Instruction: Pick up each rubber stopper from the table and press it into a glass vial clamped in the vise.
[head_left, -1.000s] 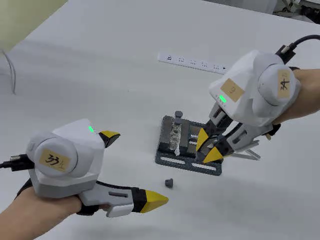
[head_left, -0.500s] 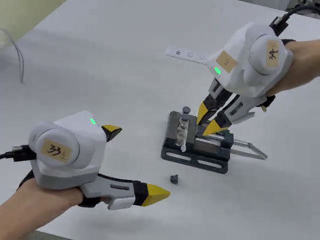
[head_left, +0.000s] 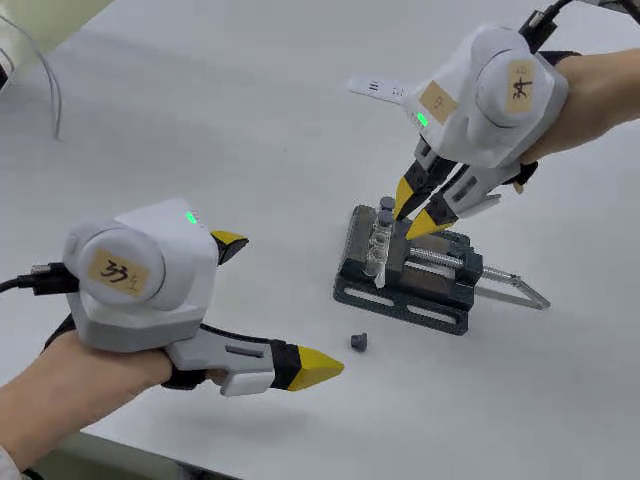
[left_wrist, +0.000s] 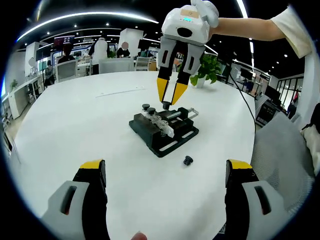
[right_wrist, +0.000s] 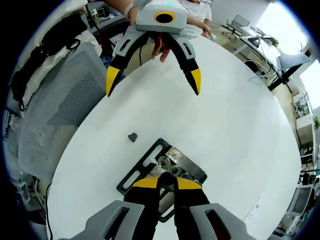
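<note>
White benchtop (head_left: 200, 120), with an open-plan office behind it in the left gripper view.

- **Held stopper** (left_wrist: 165, 105): pinched between the tips of the right gripper (head_left: 414, 214), whose jaws are nearly closed on it. It hangs just above the vise (head_left: 405, 280), over the glass vials (head_left: 378, 250).
- **Vials:** they stand upright in a row clamped in the vise, so the press axis is straight down. The right gripper view looks down that axis, with the stopper between its tips and the glass mouths just past them. I can't tell which mouth it's lined up with.
- **Seated stopper** (head_left: 386, 204): a dark cap sits on a vial at the far end of the vise, so at least one looks done.
- **Loose stopper** (head_left: 359, 342): on the table just off the near edge of the vise, not touching it.
- **Left gripper** (head_left: 275, 305): jaws spread wide, empty, hovering well to the near-left of the vise. It's the closer gripper to the loose stopper.
- **Around the vise:** the vise handle (head_left: 515, 288) sticks out on the right side, and a power strip (head_left: 380, 88) lies well beyond.

My read is that the next move needs a small sideways trim to centre on an open mouth, then a vertical push. Going in off-axis would likely load the glass sideways or cock the stopper.
</note>
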